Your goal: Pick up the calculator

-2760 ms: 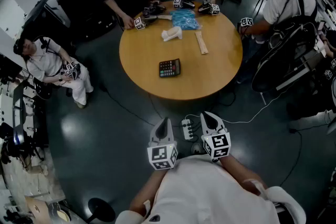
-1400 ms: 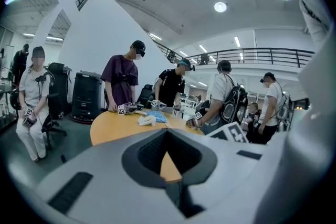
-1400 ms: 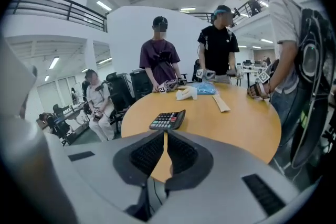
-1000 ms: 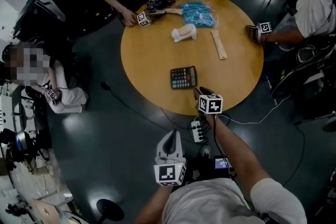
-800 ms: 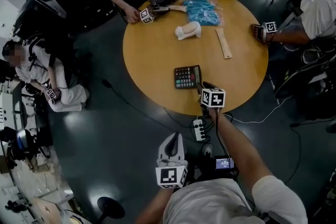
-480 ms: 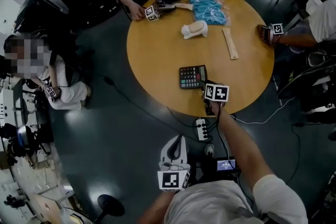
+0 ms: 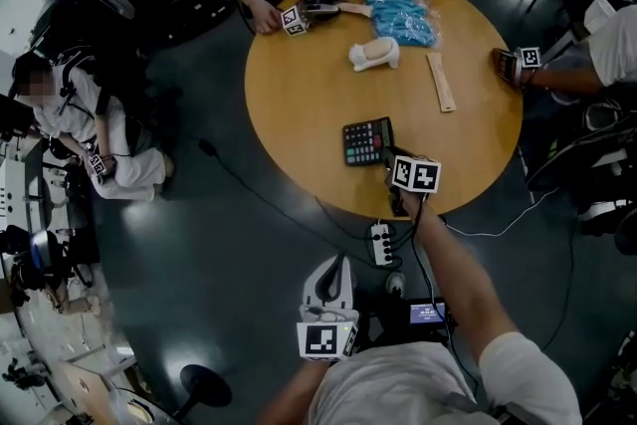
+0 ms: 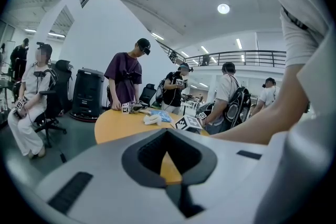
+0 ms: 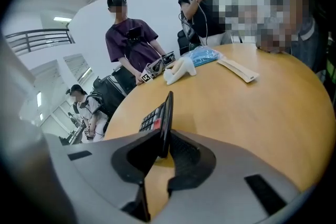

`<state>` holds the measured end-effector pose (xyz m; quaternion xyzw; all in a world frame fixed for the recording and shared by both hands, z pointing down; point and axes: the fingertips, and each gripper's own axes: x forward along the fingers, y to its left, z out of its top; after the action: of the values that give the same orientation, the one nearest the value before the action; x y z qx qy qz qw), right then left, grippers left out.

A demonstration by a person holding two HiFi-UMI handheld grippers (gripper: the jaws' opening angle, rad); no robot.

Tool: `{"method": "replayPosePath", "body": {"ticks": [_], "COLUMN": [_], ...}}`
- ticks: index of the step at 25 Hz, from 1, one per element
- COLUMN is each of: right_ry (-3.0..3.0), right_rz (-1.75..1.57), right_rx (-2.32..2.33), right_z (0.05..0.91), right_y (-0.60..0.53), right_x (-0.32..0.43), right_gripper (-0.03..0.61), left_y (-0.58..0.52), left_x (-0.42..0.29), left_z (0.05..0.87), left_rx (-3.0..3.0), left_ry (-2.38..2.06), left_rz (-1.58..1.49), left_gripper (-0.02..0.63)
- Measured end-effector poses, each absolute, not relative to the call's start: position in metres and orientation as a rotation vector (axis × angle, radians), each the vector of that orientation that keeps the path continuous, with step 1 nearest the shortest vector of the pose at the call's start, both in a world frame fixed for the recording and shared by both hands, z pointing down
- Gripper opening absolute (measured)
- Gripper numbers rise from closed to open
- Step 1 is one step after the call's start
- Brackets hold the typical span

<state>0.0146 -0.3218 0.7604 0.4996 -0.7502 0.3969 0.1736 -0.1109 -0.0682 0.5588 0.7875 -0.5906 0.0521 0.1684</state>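
The black calculator (image 7: 368,141) lies near the front of the round wooden table (image 7: 299,85). My right gripper (image 7: 393,167) reaches over the table's near edge to the calculator's right end. In the right gripper view the calculator (image 9: 159,115) shows edge-on, keys to the left, with its near end between the jaws of the right gripper (image 9: 164,140). The jaws are closing and both pads sit against it. My left gripper (image 7: 331,266) hangs low in front of my body, off the table, its jaws together and empty. The left gripper (image 8: 168,132) view looks level toward the table.
At the table's far side lie a blue bag (image 7: 403,15), a cream object (image 7: 373,53) and a wooden stick (image 7: 440,82). Other people hold grippers at the far edge (image 7: 314,3) and the right edge (image 7: 518,63). A power strip (image 7: 381,244) and cables lie on the floor.
My right gripper has moved forward over the table's edge to the calculator's right end and its jaws have come in around it. The left gripper has stayed put.
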Motion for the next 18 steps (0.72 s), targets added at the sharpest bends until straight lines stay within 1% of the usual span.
{"method": "replayPosePath", "body": {"ticks": [5, 12, 18], "right_ry": [-2.180, -2.120, -2.112], "right_rz": [0.959, 0.666, 0.600], "right_rx": [1.395, 1.405, 1.433], "right_z": [0.733, 0.709, 0.670], "right_y": [-0.307, -0.259, -0.178], "right_x": [0.012, 0.047, 0.085], "right_gripper": [0.051, 0.051, 0.051], "left_y": [-0.059, -0.048, -0.036], "left_x": [-0.102, -0.091, -0.080], "left_z": [0.549, 0.547, 0.543], "left_rx": [2.265, 2.281, 2.276], "left_ry": [-1.677, -1.683, -1.695], "left_rz": [0.138, 0.126, 0.135], "left_gripper": [0.006, 0.006, 0.006]}}
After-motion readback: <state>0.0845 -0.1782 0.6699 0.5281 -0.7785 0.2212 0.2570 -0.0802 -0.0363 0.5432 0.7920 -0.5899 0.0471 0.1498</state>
